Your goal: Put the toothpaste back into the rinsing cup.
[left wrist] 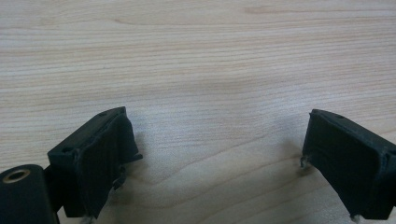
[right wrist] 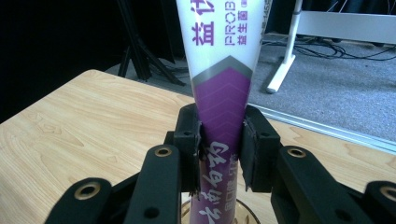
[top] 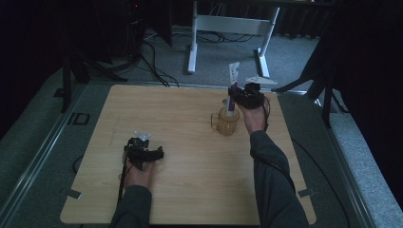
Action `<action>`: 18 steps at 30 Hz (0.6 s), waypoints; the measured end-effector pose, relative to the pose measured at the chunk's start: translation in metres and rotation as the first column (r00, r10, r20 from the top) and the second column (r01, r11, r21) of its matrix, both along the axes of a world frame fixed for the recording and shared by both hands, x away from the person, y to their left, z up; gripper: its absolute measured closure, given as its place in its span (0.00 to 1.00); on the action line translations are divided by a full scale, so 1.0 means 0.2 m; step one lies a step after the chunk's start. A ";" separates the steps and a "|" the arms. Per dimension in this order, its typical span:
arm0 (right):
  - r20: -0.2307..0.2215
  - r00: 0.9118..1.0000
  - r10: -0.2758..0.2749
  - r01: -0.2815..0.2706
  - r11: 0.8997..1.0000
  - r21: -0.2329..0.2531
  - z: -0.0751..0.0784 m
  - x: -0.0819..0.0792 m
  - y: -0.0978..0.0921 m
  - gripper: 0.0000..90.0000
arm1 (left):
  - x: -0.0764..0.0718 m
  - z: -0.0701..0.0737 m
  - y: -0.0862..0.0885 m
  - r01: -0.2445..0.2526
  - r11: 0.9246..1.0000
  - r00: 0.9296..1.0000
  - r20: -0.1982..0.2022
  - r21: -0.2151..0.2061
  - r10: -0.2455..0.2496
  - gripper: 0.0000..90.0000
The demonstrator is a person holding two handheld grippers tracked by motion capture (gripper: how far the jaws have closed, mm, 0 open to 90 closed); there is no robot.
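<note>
One tube (right wrist: pixel 219 93), one cup (top: pixel 227 122)

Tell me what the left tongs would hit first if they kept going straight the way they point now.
Most likely just the wooden table. The left tongs stand open and angle down at bare wood, with nothing between or ahead of the jaws. How soon they would touch is hard to judge.

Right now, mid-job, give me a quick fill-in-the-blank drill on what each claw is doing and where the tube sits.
1. The right claw is shut on the ____ and white toothpaste tube.
2. The tube's lower end sits in the translucent amber ____.
3. The left claw stands ____ above the light wooden table.

Missing words: purple; mug; open
</note>
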State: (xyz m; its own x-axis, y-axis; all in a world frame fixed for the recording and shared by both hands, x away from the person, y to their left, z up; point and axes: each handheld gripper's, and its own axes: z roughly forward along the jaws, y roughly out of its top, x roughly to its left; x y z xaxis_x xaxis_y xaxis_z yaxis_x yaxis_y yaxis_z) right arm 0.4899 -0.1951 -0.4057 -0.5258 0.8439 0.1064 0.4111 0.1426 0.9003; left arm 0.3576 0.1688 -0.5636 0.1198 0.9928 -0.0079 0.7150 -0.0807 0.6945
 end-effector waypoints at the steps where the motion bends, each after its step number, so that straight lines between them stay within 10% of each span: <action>1: 0.000 1.000 -0.001 0.001 1.000 -0.001 0.00 0.00 0.00 0.79 | 0.00 0.00 0.00 0.000 1.000 1.000 0.000 0.000 0.000 0.08; 18: -0.017 1.000 -0.002 0.001 0.999 -0.035 -0.08 -0.02 0.00 0.78 | 0.00 0.00 0.00 0.000 1.000 1.000 0.000 0.000 0.000 0.08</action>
